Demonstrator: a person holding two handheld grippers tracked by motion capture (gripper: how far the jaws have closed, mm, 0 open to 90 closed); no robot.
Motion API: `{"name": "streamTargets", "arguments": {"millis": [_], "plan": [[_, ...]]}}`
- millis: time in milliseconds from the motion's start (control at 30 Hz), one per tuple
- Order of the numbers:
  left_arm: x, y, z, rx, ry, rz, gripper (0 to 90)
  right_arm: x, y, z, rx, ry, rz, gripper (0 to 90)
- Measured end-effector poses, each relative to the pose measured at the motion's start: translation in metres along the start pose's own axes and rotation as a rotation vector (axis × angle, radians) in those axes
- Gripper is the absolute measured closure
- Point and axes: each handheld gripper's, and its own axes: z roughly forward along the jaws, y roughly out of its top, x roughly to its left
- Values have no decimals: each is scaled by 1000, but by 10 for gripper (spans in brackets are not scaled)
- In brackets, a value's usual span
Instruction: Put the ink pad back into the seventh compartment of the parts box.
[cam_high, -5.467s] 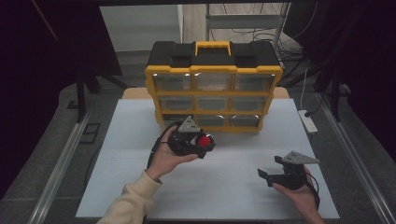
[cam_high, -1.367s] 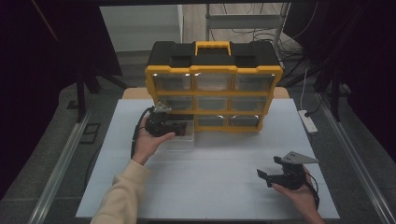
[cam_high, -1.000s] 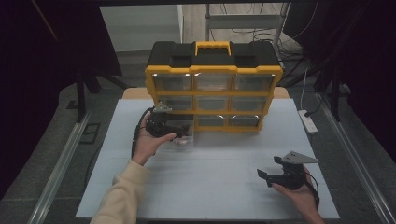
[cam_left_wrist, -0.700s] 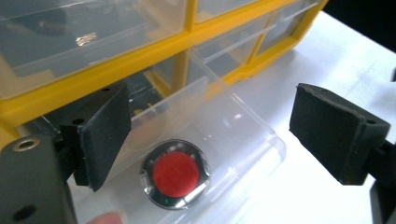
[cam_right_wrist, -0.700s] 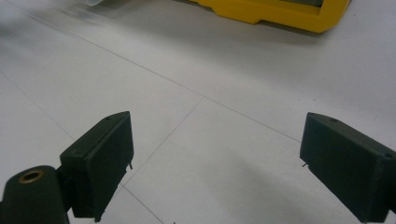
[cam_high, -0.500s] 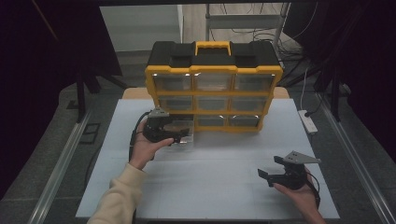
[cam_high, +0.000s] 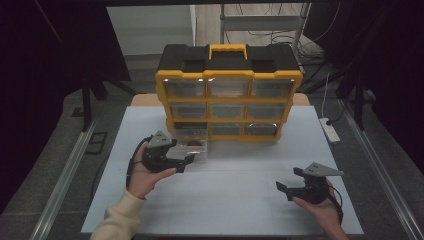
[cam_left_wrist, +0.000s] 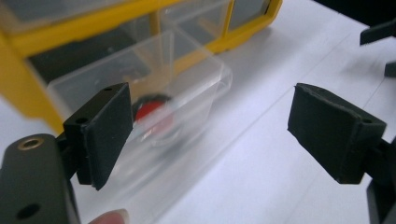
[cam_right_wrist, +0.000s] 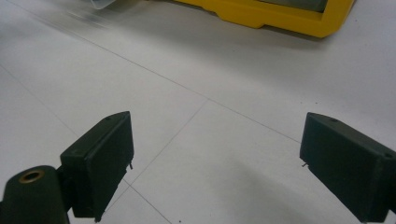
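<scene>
- The clear drawer (cam_left_wrist: 154, 88) stands pulled out of the bottom-left slot of the yellow organizer (cam_high: 229, 80), its front end out over the white desk (cam_high: 240, 175).
- Inside it lies a small red-and-black round thing (cam_left_wrist: 152, 114), seen through the wall; what it is I cannot tell.
- The drawer looks like thin, hard plastic: light, stiff and smooth, so likely slippery under the pads and apt to skew in its slot if pushed off-centre. The front wall, near its middle, seems the best place to grip or push.
- The left claw (cam_left_wrist: 205, 135) sits just in front of the drawer; its jaws have just been closing somewhat, yet stand apart with nothing between them.
- The right claw (cam_right_wrist: 215, 163) rests well apart at the desk's near right, jaws wide and empty.
</scene>
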Motion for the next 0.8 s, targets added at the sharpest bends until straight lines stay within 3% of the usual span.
{"name": "streamTargets", "arguments": {"millis": [233, 500, 667, 800], "plan": [[8, -34, -15, 3, 36, -39, 152, 0, -1, 0, 6, -4, -3, 103], [16, -66, -17, 38, 64, -70, 152, 1, -2, 1, 16, -7, -6, 103], [18, -80, -15, 56, 78, -60, 151, -1, -3, 3, 24, -6, -8, 102], [19, -82, -13, 67, 84, -49, 151, -2, -3, 3, 28, -8, -5, 102]]}}
